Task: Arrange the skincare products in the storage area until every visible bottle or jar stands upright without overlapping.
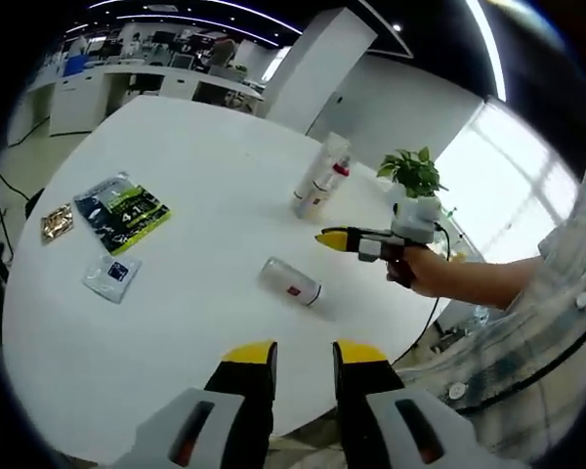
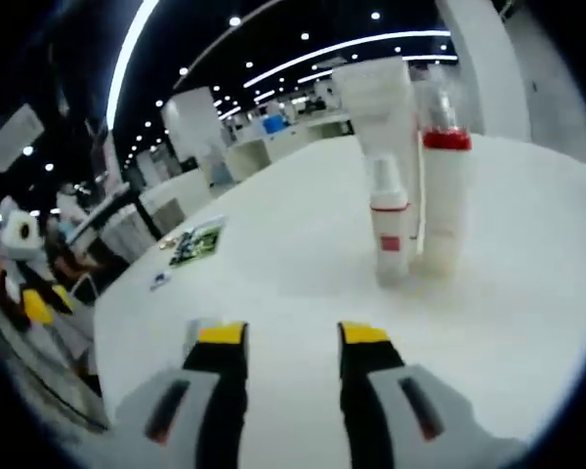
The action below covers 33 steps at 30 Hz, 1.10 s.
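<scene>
In the left gripper view a white bottle (image 1: 291, 280) with a red label lies on its side on the round white table (image 1: 176, 322), a little beyond my open left gripper (image 1: 305, 357). Farther off, a cluster of upright skincare bottles (image 1: 322, 176) stands together. My right gripper (image 1: 334, 238), held by a hand, hovers just right of the lying bottle. In the right gripper view my right gripper (image 2: 293, 334) is open and empty. It faces a small white bottle (image 2: 391, 230) with a red band, a taller bottle (image 2: 444, 186) with a red collar, and a white tube (image 2: 376, 98) behind them.
A green and black packet (image 1: 122, 210), a small blue and white sachet (image 1: 112, 277) and a brownish sachet (image 1: 57, 223) lie on the table's left part. A potted plant (image 1: 415, 186) stands near the far right edge. The person's checked sleeve (image 1: 557, 293) is at the right.
</scene>
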Available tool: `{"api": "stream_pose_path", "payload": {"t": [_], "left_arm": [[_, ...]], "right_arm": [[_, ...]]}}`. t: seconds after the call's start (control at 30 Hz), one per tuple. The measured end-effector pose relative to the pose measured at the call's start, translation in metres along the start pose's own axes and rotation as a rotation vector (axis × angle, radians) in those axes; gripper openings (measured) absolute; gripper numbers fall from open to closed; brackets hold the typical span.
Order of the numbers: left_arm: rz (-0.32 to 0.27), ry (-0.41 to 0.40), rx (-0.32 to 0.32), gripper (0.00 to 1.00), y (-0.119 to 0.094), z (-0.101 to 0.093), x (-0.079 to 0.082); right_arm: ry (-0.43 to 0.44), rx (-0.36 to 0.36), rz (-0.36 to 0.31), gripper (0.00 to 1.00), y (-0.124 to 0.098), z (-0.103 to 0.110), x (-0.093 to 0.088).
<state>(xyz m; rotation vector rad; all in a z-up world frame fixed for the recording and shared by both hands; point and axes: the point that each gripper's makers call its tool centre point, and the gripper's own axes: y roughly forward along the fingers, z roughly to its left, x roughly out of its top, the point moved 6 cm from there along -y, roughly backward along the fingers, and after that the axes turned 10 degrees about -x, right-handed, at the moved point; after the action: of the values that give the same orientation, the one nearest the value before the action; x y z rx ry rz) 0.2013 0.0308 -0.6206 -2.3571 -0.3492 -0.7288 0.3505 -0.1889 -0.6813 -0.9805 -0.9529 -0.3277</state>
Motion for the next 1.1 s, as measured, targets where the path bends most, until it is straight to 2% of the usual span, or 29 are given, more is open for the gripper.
{"api": "stream_pose_path", "payload": {"t": [0.13, 0.3, 0.47, 0.73, 0.8, 0.87, 0.93, 1.03, 1.1], "left_arm": [[0.02, 0.023, -0.03, 0.23, 0.011, -0.001, 0.006], [0.035, 0.056, -0.065, 0.23, 0.021, -0.004, 0.016], [0.047, 0.075, -0.085, 0.23, 0.026, -0.004, 0.021], [0.071, 0.103, -0.107, 0.23, 0.034, -0.005, 0.026], [0.074, 0.11, -0.114, 0.23, 0.037, -0.006, 0.028], [0.074, 0.115, -0.117, 0.23, 0.039, -0.007, 0.03], [0.076, 0.118, -0.121, 0.23, 0.04, -0.009, 0.031], [0.09, 0.14, -0.135, 0.23, 0.042, -0.013, 0.034], [0.105, 0.154, -0.141, 0.23, 0.044, -0.013, 0.035]], "right_arm": [[-0.069, 0.044, 0.008, 0.37, -0.012, 0.021, -0.006], [-0.09, 0.059, 0.015, 0.38, -0.02, 0.037, -0.013], [-0.083, 0.048, 0.024, 0.38, -0.026, 0.044, -0.02], [-0.165, 0.054, 0.069, 0.38, -0.032, 0.054, -0.035], [-0.159, 0.052, 0.098, 0.38, -0.03, 0.055, -0.042], [-0.216, 0.018, 0.127, 0.33, -0.03, 0.052, -0.047], [-0.249, 0.01, 0.129, 0.3, -0.028, 0.052, -0.05], [-0.235, 0.009, 0.143, 0.3, -0.021, 0.055, -0.053], [-0.257, 0.008, 0.161, 0.3, -0.016, 0.057, -0.056]]}}
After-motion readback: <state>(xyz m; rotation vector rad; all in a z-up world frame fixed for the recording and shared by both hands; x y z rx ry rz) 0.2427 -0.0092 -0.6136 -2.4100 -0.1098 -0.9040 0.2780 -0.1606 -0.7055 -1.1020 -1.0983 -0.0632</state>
